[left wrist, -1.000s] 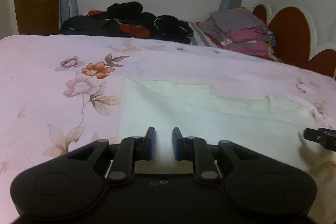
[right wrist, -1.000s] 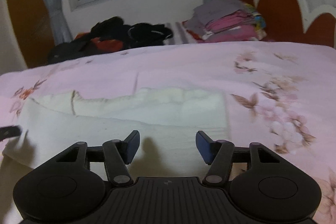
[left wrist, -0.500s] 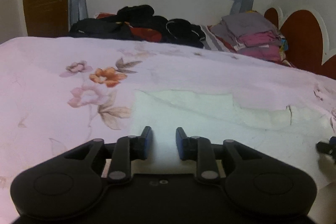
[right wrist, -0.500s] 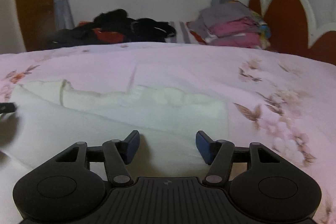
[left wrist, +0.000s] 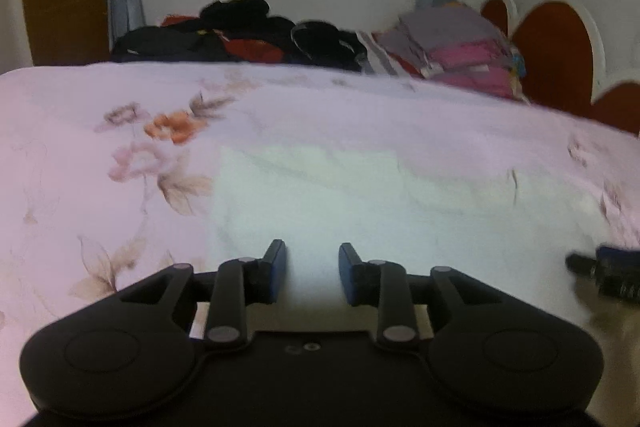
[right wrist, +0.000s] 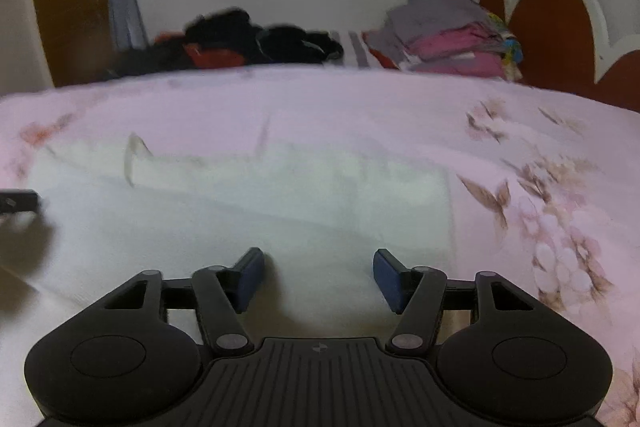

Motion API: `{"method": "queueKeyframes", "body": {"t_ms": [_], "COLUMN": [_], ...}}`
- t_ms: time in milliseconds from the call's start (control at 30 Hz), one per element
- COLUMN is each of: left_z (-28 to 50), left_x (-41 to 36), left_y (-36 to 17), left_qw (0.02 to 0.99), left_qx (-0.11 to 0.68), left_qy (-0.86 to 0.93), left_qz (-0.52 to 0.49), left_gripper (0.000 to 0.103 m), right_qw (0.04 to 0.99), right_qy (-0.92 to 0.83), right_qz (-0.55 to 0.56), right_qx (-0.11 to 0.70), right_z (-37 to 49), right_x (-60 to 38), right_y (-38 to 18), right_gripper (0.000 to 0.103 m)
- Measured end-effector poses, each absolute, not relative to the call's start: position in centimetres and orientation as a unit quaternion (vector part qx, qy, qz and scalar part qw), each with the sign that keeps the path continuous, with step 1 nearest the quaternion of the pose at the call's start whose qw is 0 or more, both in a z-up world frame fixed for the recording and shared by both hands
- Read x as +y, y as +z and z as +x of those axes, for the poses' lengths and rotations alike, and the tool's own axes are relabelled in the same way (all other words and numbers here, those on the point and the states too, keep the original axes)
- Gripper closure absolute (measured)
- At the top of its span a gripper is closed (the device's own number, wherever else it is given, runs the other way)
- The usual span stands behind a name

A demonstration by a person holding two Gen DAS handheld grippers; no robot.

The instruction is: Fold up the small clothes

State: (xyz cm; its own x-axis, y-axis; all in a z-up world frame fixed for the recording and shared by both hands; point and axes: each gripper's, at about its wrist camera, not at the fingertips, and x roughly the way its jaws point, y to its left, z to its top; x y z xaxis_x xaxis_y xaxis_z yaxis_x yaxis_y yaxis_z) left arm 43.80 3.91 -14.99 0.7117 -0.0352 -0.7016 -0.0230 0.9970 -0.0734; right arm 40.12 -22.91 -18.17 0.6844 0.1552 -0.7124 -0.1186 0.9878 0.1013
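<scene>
A pale cream garment (left wrist: 360,203) lies flat on the pink floral bedsheet (left wrist: 100,155); it also shows in the right wrist view (right wrist: 248,211). My left gripper (left wrist: 313,259) is open and empty, just above the garment's near left part. My right gripper (right wrist: 319,267) is open wide and empty over the garment's near right part. The right gripper's tip shows at the right edge of the left wrist view (left wrist: 608,267). The left gripper's tip shows at the left edge of the right wrist view (right wrist: 18,201).
A heap of dark clothes (left wrist: 240,35) and a stack of folded clothes (left wrist: 460,51) lie at the far edge of the bed. A red and white headboard (left wrist: 560,55) stands at the right. A window and curtains are behind.
My left gripper's jaws have opened wider. Both grippers have shifted slightly over the garment; the right stays open.
</scene>
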Motion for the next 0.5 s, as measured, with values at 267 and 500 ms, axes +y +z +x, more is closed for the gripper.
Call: {"method": "queueKeyframes", "body": {"t_ms": [267,500], "left_z": [43.4,42.0], "left_x": [4.1,4.1], "left_y": [-14.6,-14.2], "left_qw": [0.918,0.915], "left_qx": [0.395,0.4], "left_qy": [0.008,0.01], "left_qz": [-0.045,-0.044], "left_gripper": [0.073,0.073], "right_qw": [0.912,0.907], "right_qy": [0.075,0.066], "right_qz": [0.012,0.015], "right_qx": [0.402,0.416], "right_z": [38.6,38.0], "right_x": [-22.4,-22.3], "right_y": [-17.8,-17.5], "right_gripper": [0.043,0.043]}}
